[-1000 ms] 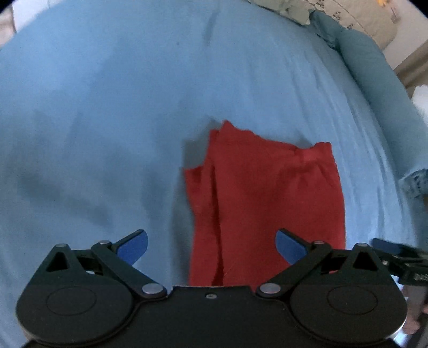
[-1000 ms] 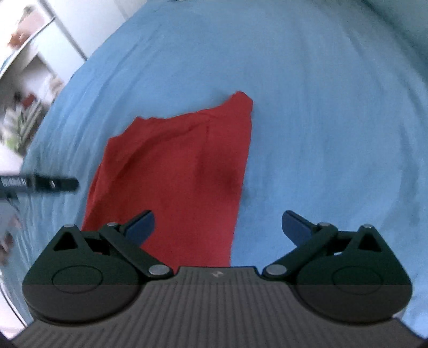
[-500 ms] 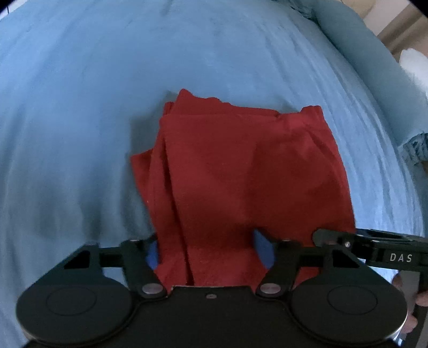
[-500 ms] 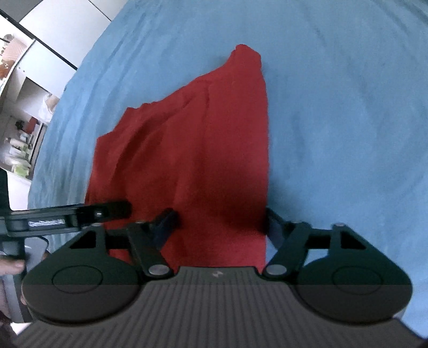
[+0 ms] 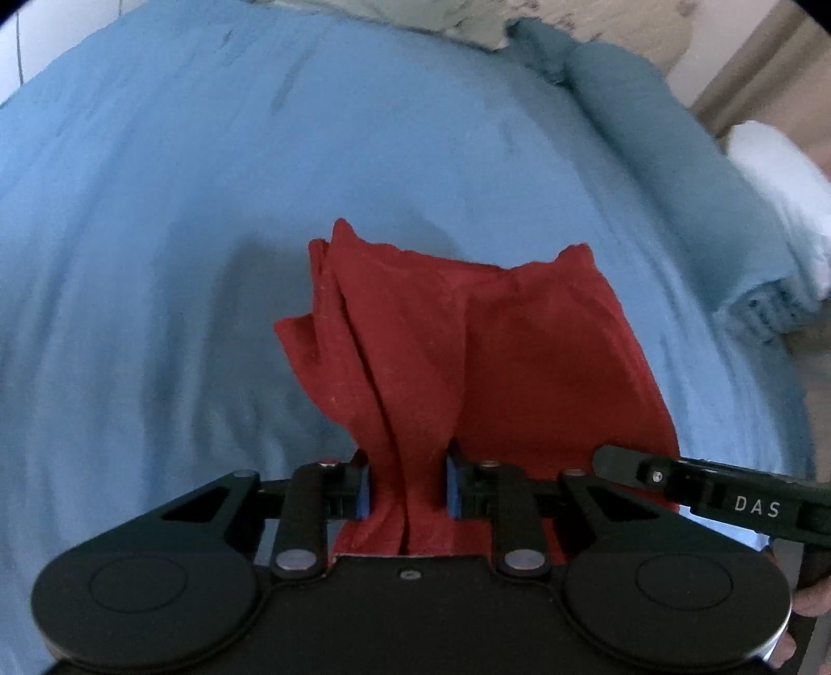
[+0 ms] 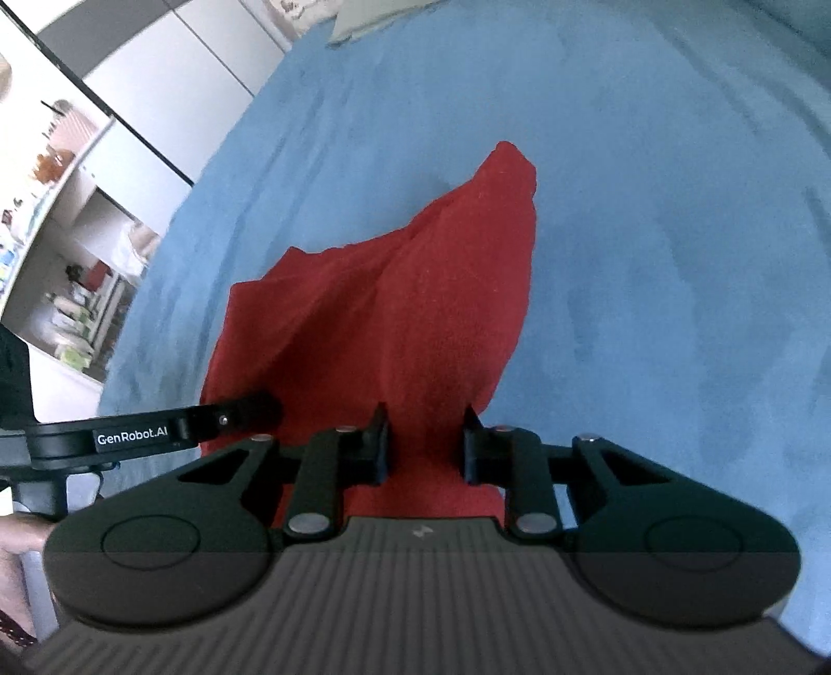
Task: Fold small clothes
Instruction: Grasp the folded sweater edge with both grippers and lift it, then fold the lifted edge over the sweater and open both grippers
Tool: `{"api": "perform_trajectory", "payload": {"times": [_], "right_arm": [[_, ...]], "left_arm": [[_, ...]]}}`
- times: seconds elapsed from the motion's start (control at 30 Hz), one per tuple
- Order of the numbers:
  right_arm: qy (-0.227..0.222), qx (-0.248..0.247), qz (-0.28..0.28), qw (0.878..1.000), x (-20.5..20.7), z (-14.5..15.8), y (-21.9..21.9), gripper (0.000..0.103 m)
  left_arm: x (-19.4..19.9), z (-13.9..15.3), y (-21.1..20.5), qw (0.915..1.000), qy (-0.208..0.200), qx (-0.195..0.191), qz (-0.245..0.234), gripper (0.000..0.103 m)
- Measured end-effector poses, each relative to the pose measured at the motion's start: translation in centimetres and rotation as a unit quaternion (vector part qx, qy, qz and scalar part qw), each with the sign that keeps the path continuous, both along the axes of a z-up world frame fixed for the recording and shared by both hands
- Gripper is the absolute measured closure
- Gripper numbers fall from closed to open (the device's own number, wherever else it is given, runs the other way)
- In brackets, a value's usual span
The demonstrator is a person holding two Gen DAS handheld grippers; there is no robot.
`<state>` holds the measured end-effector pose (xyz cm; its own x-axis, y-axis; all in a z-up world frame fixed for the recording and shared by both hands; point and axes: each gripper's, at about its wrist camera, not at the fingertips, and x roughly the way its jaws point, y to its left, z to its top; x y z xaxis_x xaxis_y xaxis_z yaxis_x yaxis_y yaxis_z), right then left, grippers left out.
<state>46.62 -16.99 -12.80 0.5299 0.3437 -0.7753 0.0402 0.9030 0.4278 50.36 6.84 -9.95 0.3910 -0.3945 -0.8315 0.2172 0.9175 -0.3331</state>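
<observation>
A small red garment (image 5: 519, 353) lies partly folded on the blue bedsheet (image 5: 156, 259). My left gripper (image 5: 407, 490) is shut on the garment's near edge at its left side, bunching the cloth between the blue pads. My right gripper (image 6: 425, 446) is shut on the near edge of the same garment (image 6: 389, 311) at its right side. The cloth rises from the bed toward both grippers. The right gripper's arm shows at the right of the left wrist view (image 5: 727, 493); the left gripper's arm shows at the left of the right wrist view (image 6: 135, 431).
A rolled blue blanket (image 5: 675, 156) and a white pillow (image 5: 779, 171) lie along the bed's far right. Patterned pillows (image 5: 597, 15) sit at the head. Shelves with small items (image 6: 57, 233) and white cupboards (image 6: 156, 78) stand beyond the bed's left edge.
Both grippers came down over the garment's near edge, closed on it from open, and now lift it, so the cloth bunches and rises off the sheet.
</observation>
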Motion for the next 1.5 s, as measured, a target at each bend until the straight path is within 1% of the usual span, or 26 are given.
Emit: {"api": "perform_trajectory", "payload": {"times": [0.1,0.17,0.23,0.3,0.37,0.47,0.53,0.6,0.67,0.73,0.77,0.8,0.83,0.87,0.9,0.93,0.97,1.0,1.07,1.1,1.17,1.27,1.33,1.4,1.43,1.5], "right_arm": [[-0.006,0.0,-0.003,1.0,-2.9,2.1,-2.2,0.063],[-0.007,-0.003,-0.004,1.0,-5.2,3.2,-4.0,0.063],[-0.004,-0.009,-0.002,1.0,-6.9,3.8,-5.7,0.063],[0.003,-0.02,-0.002,1.0,-9.0,3.9,-7.2,0.062],[0.014,-0.027,-0.004,1.0,-10.6,3.2,-8.7,0.062],[0.031,-0.035,-0.014,0.999,-12.5,1.0,-11.2,0.062],[0.035,-0.046,-0.018,0.998,-13.6,-0.9,-12.4,0.062],[0.037,-0.059,-0.019,0.997,-14.7,-2.8,-13.3,0.06],[0.027,-0.044,-0.028,0.998,-15.7,-4.3,-14.4,0.057],[0.02,-0.03,-0.034,0.999,-16.1,-4.7,-15.2,0.053],[0.018,-0.031,-0.032,0.999,-16.2,-4.7,-15.4,0.046],[0.015,-0.035,-0.029,0.999,-16.4,-4.4,-15.5,0.041],[0.014,-0.047,-0.028,0.998,-16.5,-4.0,-15.4,0.033],[0.012,-0.058,-0.025,0.998,-16.0,-3.8,-14.8,0.031],[-0.001,-0.067,-0.02,0.998,-16.3,-2.8,-14.7,0.03],[-0.016,-0.07,-0.013,0.997,-16.7,-1.9,-14.6,0.024],[-0.028,-0.07,-0.007,0.997,-16.8,-1.0,-14.3,0.017],[-0.045,-0.067,0.004,0.997,-17.4,-0.1,-14.1,0.014],[-0.069,-0.064,0.024,0.995,-18.0,0.9,-13.4,0.002],[-0.078,-0.063,0.036,0.994,-18.3,1.2,-13.0,0.001],[-0.079,-0.058,0.058,0.994,-18.5,0.7,-12.3,0.001],[-0.065,-0.052,0.063,0.994,-18.0,-1.2,-12.0,0.002],[-0.066,-0.049,0.057,0.995,-17.7,-2.7,-12.3,0.002],[-0.067,-0.047,0.059,0.995,-17.7,-4.0,-12.6,0.002],[-0.073,-0.045,0.062,0.994,-17.8,-4.5,-12.8,0.001],[-0.093,-0.046,0.075,0.992,-18.1,-5.5,-12.8,0.0]], "left_arm": [[-2.7,1.7,-2.1,0.9999,-0.005,-0.012,-0.006,0.075],[-5.0,2.4,-4.1,0.9998,-0.008,-0.008,-0.016,0.075],[-7.0,2.4,-6.0,0.9998,-0.007,-0.002,-0.021,0.075],[-8.9,1.5,-8.1,0.9998,-0.002,0.0,-0.021,0.075],[-10.3,0.1,-10.1,0.9998,0.007,0.004,-0.02,0.075],[-12.0,-2.2,-12.5,0.9996,0.013,0.015,-0.018,0.075],[-12.8,-3.6,-14.0,0.9992,0.009,0.034,-0.019,0.077],[-13.3,-4.4,-14.9,0.9983,-0.005,0.055,-0.017,0.077],[-13.5,-4.6,-15.5,0.9973,-0.017,0.07,-0.016,0.076],[-13.6,-4.6,-16.3,0.9962,-0.021,0.083,-0.019,0.072],[-13.6,-4.4,-16.5,0.9952,-0.024,0.093,-0.019,0.068],[-13.4,-4.1,-16.8,0.9945,-0.027,0.1,-0.017,0.058],[-13.7,-4.0,-16.8,0.9935,-0.032,0.109,-0.012,0.051],[-13.9,-3.4,-16.6,0.9921,-0.04,0.119,-0.005,0.036],[-14.0,-2.7,-16.0,0.991,-0.052,0.123,0.002,0.026],[-14.5,-1.7,-15.5,0.9905,-0.067,0.12,0.009,0.024],[-15.0,-0.9,-15.0,0.9904,-0.078,0.113,0.015,0.022],[-15.5,-0.2,-14.5,0.9911,-0.082,0.104,0.017,0.022],[-15.8,0.2,-14.5,0.9939,-0.077,0.078,0.007,0.022],[-15.9,0.0,-14.8,0.9951,-0.072,0.067,-0.003,0.022],[-16.0,-1.0,-15.4,0.9959,-0.067,0.053,-0.031,0.022],[-15.6,-2.5,-16.3,0.9943,-0.069,0.052,-0.061,0.023],[-15.2,-3.9,-16.3,0.9943,-0.065,0.047,-0.071,0.023],[-14.7,-5.6,-16.5,0.9941,-0.06,0.052,-0.074,0.023],[-14.5,-6.6,-16.4,0.9938,-0.06,0.059,-0.073,0.024],[-14.8,-7.7,-15.5,0.9943,-0.058,0.057,-0.069,0.024]]}}
